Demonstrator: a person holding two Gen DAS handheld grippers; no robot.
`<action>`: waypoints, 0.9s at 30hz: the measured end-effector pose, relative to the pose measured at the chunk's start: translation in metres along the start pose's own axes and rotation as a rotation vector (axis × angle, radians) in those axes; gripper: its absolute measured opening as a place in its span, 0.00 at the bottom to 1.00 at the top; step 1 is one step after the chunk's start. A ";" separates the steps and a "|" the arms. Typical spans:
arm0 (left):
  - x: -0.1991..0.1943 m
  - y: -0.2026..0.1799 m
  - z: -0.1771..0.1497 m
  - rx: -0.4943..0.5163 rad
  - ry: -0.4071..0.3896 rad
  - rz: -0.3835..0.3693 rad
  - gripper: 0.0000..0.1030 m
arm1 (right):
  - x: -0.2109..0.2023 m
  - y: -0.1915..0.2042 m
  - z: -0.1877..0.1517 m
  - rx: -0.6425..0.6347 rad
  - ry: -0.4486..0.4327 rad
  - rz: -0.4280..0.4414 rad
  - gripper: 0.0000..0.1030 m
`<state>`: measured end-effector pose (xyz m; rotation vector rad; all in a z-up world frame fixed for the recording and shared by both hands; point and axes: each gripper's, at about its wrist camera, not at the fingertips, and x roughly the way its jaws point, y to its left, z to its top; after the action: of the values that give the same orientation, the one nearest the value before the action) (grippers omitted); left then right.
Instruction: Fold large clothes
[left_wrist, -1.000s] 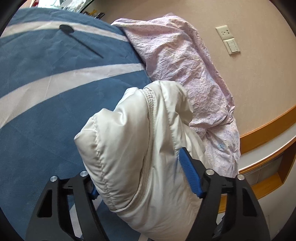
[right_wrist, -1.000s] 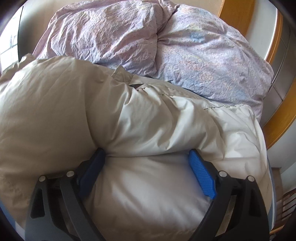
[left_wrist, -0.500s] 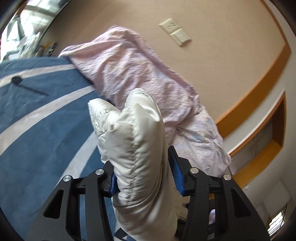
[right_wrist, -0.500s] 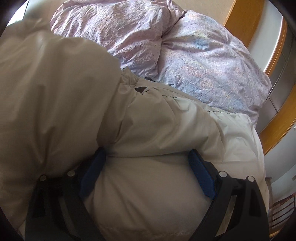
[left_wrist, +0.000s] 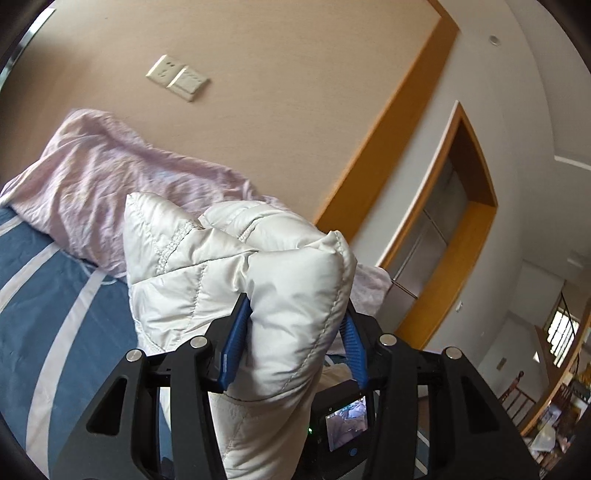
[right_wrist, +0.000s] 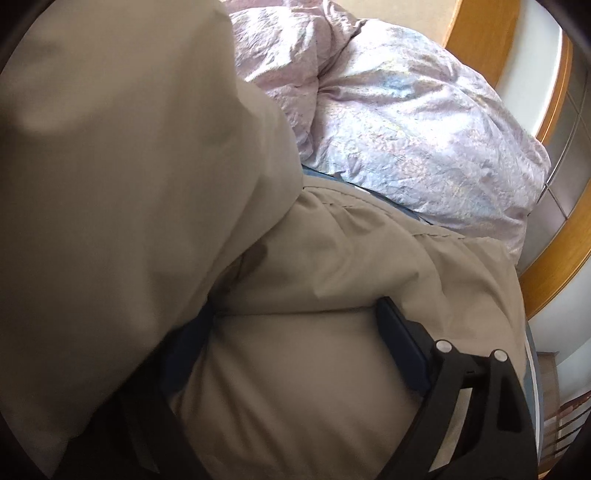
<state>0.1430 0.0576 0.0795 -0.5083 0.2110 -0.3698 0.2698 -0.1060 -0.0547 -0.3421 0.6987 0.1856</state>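
Note:
A cream-white puffer jacket (left_wrist: 207, 266) lies on a bed. My left gripper (left_wrist: 295, 302) is shut on a thick quilted fold of it, with blue pads pressed in on both sides, and holds that fold raised above the bed. In the right wrist view the lifted part of the jacket (right_wrist: 110, 166) hangs blurred across the left half and hides the left finger. My right gripper (right_wrist: 297, 306) stands wide open, angled down into the jacket's body (right_wrist: 295, 369), which bulges between its fingers.
A crumpled pink quilt (left_wrist: 110, 166) (right_wrist: 406, 129) is heaped along the head of the bed against a beige wall. A blue bedcover with white stripes (left_wrist: 37, 295) lies to the left. Wall sockets (left_wrist: 177, 77) and a wooden-framed recess (left_wrist: 476, 206) stand behind.
My left gripper closed tighter on the jacket fold, lifted it and rolled, so the wall now fills its view. The raised fabric swept across the right wrist view. The right gripper stayed put.

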 end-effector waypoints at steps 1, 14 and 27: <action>0.003 -0.005 -0.001 0.010 0.003 -0.009 0.46 | -0.005 -0.003 -0.002 -0.007 -0.012 -0.010 0.87; 0.047 -0.061 -0.030 0.121 0.112 -0.194 0.46 | -0.068 -0.109 -0.050 0.180 -0.141 0.161 0.89; 0.071 -0.073 -0.044 0.083 0.184 -0.262 0.46 | -0.052 -0.144 -0.057 0.375 -0.177 0.123 0.84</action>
<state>0.1738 -0.0488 0.0722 -0.4206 0.3071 -0.6799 0.2370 -0.2634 -0.0259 0.0756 0.5652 0.1945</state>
